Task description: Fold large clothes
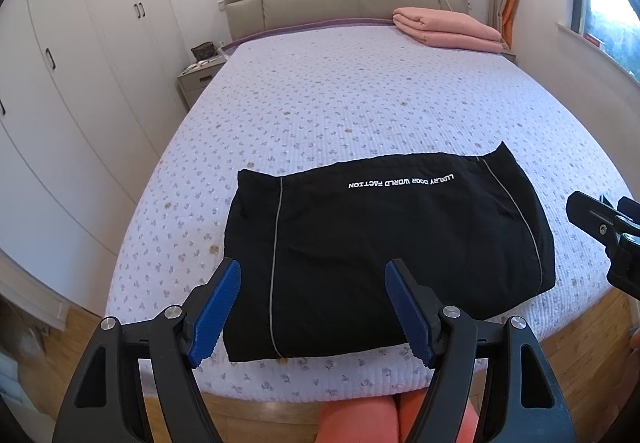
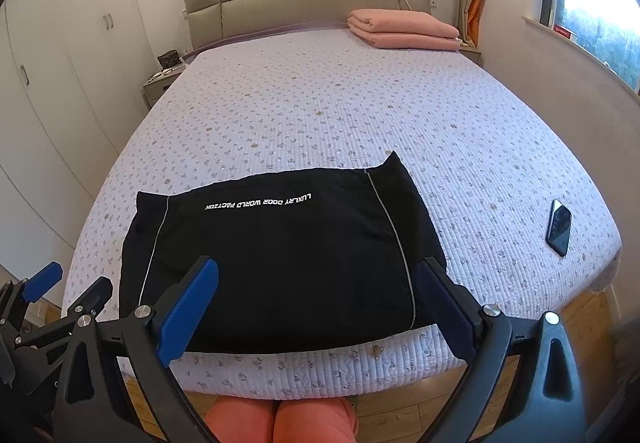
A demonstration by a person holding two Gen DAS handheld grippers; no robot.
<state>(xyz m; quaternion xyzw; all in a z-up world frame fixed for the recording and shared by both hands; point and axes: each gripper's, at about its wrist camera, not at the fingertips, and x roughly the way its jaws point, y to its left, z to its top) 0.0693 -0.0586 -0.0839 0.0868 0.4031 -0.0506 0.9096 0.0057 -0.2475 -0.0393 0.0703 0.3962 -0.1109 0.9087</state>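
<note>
- Our left gripper [image 1: 312, 307] and right gripper [image 2: 316, 307]: jaws spread wide on both, holding nothing, hovering at the near bed edge.
- Black garment [image 2: 280, 263] lies flat near the foot of the bed [image 2: 360, 115], already a compact rectangle, lettering toward the headboard.
- Next fold, in our judgement: pinch both near corners evenly and lift together.
- Layers underneath hidden; garment type unclear. Phone [image 2: 559, 227] well clear on the right.

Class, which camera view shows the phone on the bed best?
The right wrist view: the phone lies in full sight on the bed, right of the black garment. The left wrist view does not show it at all.
</note>
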